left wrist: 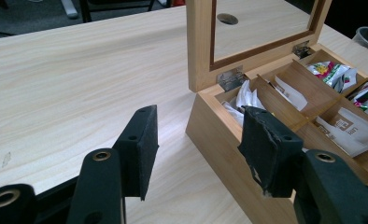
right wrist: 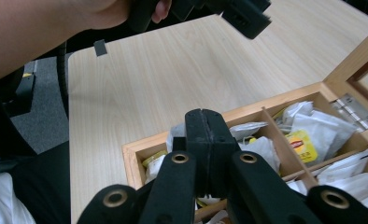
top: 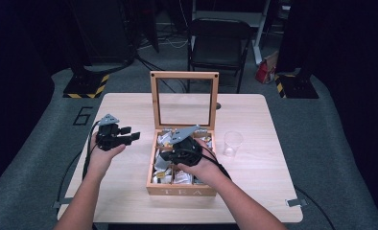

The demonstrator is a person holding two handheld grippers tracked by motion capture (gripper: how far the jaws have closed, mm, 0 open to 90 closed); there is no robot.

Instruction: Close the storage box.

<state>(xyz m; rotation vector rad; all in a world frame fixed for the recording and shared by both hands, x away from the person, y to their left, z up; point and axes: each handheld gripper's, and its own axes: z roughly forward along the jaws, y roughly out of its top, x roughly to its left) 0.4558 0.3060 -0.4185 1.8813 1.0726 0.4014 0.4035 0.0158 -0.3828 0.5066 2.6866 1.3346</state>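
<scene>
Hovering over the open wooden tea box [top: 181,190], the right hand-held gripper [top: 167,155] has its two black jaws pressed flat together. In the right gripper view the pads [right wrist: 205,140] meet with no gap, and whether a thin edge of a packet is pinched between them cannot be told from this angle. Just beyond and beneath the tips lie white tea bags [right wrist: 259,148] in a front compartment, and a packet with a yellow label [right wrist: 301,143] rests in the next compartment along. The right hand [top: 202,167] sits above the middle of the box.

The left hand-held gripper [top: 129,133] is held above the bare worktop [top: 129,191] to the left of the box, well apart from the right one. Its jaws stand partly open, about halfway, with nothing between them. In the left gripper view the worktop [left wrist: 79,84] shows through the gap, and the near side wall of the tea box [left wrist: 219,149] lies just behind the right-hand jaw; touching or not cannot be settled there. The left hand [top: 103,154] grips the tool from below, cables trailing back off the worktop edge.

The tea box stands at the centre of the worktop with its glass-paned lid [top: 184,100] propped upright at the back. Its compartments hold mixed sachets, white ones and a few coloured. A clear plastic cup [top: 233,143] stands upright on the worktop just to the right of the box, apart from it.
</scene>
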